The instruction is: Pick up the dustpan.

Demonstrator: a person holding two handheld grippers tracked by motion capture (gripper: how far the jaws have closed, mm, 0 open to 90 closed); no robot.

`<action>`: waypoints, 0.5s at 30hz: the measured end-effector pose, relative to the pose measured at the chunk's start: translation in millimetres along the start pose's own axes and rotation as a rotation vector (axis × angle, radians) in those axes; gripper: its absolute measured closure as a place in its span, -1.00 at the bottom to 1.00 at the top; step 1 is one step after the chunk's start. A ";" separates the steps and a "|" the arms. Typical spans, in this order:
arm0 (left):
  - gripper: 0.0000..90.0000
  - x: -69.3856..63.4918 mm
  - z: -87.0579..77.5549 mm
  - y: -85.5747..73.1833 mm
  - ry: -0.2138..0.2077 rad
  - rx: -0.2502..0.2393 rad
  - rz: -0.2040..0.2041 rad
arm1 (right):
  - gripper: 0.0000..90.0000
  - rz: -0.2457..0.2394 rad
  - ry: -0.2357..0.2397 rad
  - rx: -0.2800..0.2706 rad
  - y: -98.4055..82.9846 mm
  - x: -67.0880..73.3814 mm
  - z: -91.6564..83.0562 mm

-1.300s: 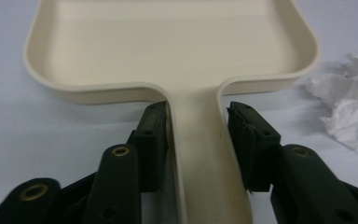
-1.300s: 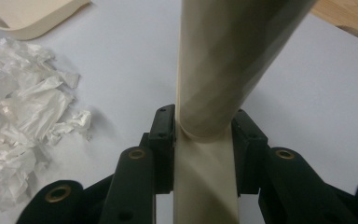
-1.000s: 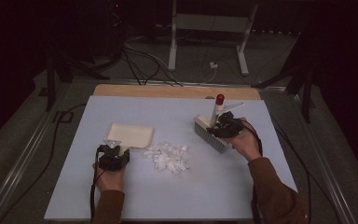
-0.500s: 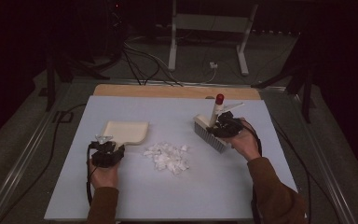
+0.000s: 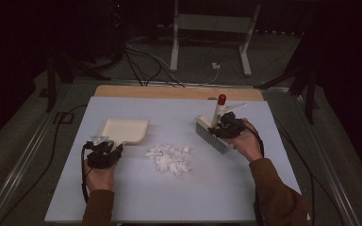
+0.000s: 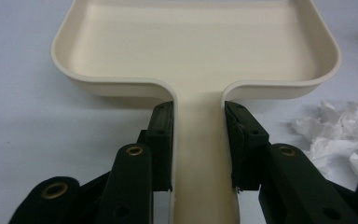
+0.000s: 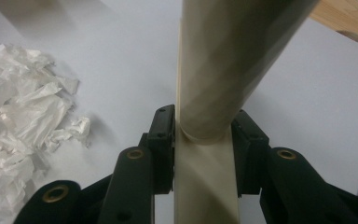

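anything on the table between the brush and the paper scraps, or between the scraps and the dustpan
Nothing visible. In the high view, bare table lies between the brush and the paper scraps, and between those scraps and the dustpan. The right gripper holds the brush; the left gripper holds the dustpan's handle.
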State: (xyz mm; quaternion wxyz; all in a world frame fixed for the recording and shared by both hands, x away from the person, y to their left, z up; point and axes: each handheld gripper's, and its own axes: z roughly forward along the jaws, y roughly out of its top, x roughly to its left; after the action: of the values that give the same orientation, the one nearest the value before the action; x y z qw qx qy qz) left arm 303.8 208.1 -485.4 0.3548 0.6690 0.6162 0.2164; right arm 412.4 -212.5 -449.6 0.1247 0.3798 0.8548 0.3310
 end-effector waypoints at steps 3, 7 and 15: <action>0.49 -0.1 -3.2 0.1 -0.008 0.000 0.010 | 0.47 -0.005 -0.005 0.002 0.4 0.6 0.6; 0.49 2.6 -7.1 -0.2 -0.020 -0.001 0.015 | 0.47 -0.004 -0.008 0.000 0.7 0.5 1.1; 0.49 10.7 -16.9 -3.3 -0.043 0.000 0.046 | 0.48 -0.001 -0.013 -0.004 1.4 1.4 2.9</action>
State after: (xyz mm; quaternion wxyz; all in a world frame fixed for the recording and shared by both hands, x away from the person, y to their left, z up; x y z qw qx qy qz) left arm 290.9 222.0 -478.4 0.3630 0.6875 0.5928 0.2100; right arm 413.6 -209.4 -450.9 0.1312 0.3811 0.8536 0.3299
